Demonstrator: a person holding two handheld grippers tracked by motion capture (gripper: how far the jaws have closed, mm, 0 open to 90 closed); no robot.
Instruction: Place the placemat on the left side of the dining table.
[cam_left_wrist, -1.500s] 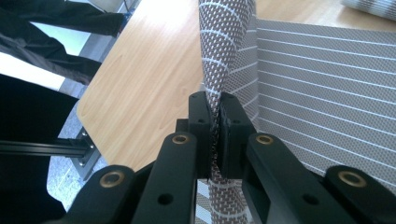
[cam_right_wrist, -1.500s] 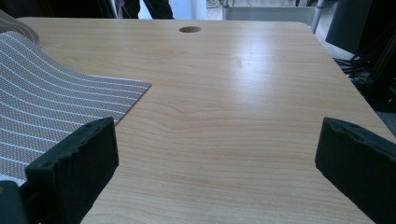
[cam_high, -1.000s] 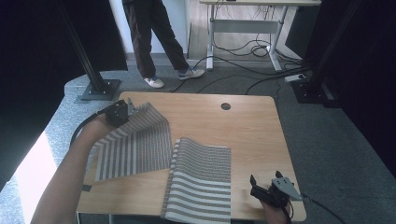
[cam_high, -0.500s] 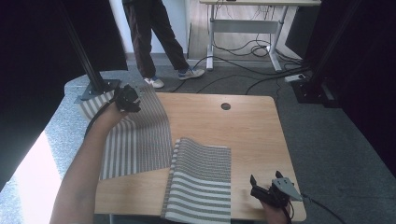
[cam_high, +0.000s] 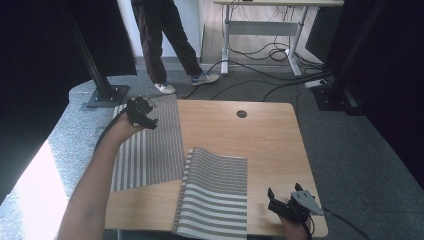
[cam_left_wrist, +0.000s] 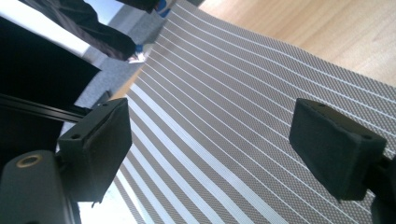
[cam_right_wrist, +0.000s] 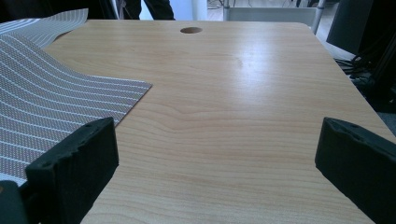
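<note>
Left claw (cam_high: 141, 113), jaws wide, hovers over the far-left striped mat (cam_high: 150, 150). Right claw (cam_high: 287, 204) waits wide at the counter (cam_high: 270, 140) edge. The overhanging near mat (cam_high: 215, 195) could slide off.

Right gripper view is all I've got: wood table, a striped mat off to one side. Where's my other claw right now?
Observer: The left claw is at the table's far left corner, over a second striped mat.
Operator: Is it gripping that mat?
Observer: No. Its jaws stand wide apart in the left gripper view, not closed on the mat.
Operator: Do the two mats touch?
Observer: Yes. The near mat, the one you see, meets the second mat's right edge.
</note>
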